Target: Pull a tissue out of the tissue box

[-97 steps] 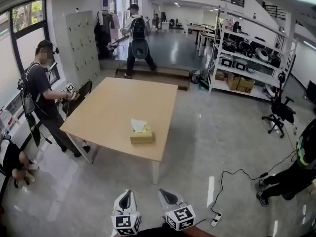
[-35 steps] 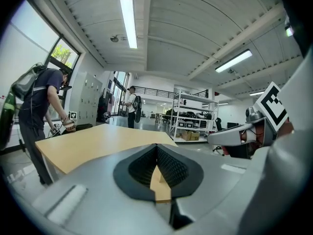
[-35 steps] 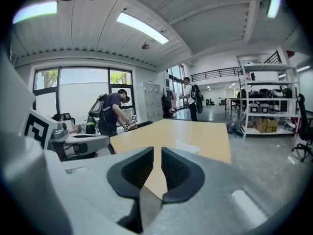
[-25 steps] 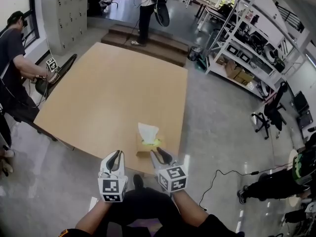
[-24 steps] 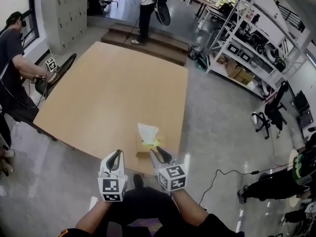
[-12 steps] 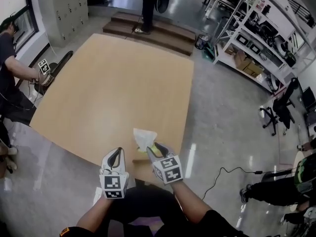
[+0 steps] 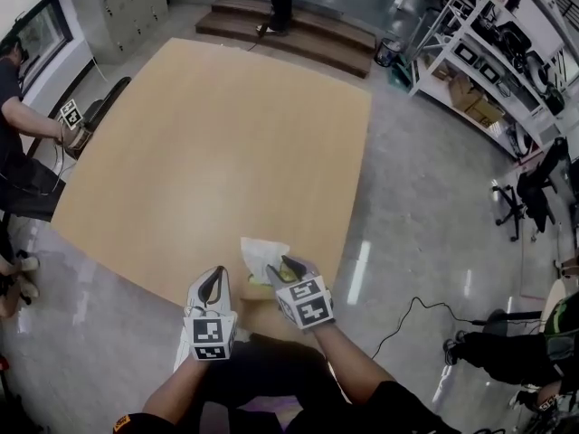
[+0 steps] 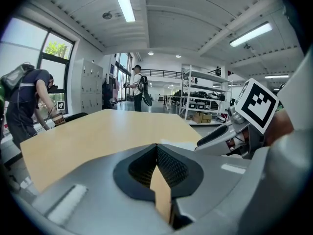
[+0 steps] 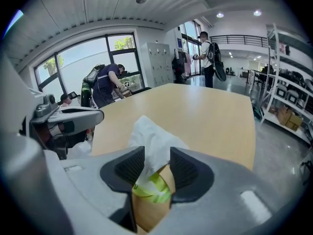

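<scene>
The fingers of the right gripper (image 9: 157, 156) are opening, straddling without pinching the white tissue (image 9: 152, 141) rising from the tissue box (image 9: 148, 214) on the tabletop (image 7: 208, 134), while the left gripper (image 8: 156, 147), fingers closed and empty, hovers just left of that box.

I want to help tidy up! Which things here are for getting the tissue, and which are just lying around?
For the job: tissue; tissue box; right gripper, jaws opening, tissue between them; left gripper.

Just lying about: shelves; office chair; cable on the floor; lockers.
</scene>
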The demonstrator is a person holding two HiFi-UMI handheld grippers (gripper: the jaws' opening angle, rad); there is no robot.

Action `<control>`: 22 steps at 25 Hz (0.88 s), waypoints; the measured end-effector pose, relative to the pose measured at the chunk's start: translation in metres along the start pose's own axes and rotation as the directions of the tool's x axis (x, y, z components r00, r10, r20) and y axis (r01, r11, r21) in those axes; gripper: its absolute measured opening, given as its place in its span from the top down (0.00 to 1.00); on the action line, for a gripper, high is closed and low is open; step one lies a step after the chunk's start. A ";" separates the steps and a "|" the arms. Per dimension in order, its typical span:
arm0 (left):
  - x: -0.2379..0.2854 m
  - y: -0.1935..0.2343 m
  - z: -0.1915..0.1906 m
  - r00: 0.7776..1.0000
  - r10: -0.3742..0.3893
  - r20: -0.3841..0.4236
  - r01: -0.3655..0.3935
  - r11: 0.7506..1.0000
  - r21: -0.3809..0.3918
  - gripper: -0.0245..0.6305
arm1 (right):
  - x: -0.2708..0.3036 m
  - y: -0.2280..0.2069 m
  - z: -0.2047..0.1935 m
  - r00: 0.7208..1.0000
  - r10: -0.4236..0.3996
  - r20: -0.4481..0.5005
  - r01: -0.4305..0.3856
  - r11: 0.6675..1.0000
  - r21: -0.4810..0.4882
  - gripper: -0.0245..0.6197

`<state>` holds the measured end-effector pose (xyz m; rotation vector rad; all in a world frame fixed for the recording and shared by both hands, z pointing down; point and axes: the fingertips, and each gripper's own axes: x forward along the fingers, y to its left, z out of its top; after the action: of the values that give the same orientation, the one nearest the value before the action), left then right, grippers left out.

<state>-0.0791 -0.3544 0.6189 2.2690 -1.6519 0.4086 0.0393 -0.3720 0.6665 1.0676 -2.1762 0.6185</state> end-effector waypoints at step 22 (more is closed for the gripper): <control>0.015 -0.001 -0.006 0.999 -0.032 -0.005 0.032 0.999 -0.035 0.93 | -0.007 0.008 0.011 1.000 0.007 0.015 -0.007 1.000 0.003 0.96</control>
<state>-0.0743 -0.3645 0.6304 2.2644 -1.6052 0.3756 0.0323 -0.3705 0.6530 1.0699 -2.1932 0.6197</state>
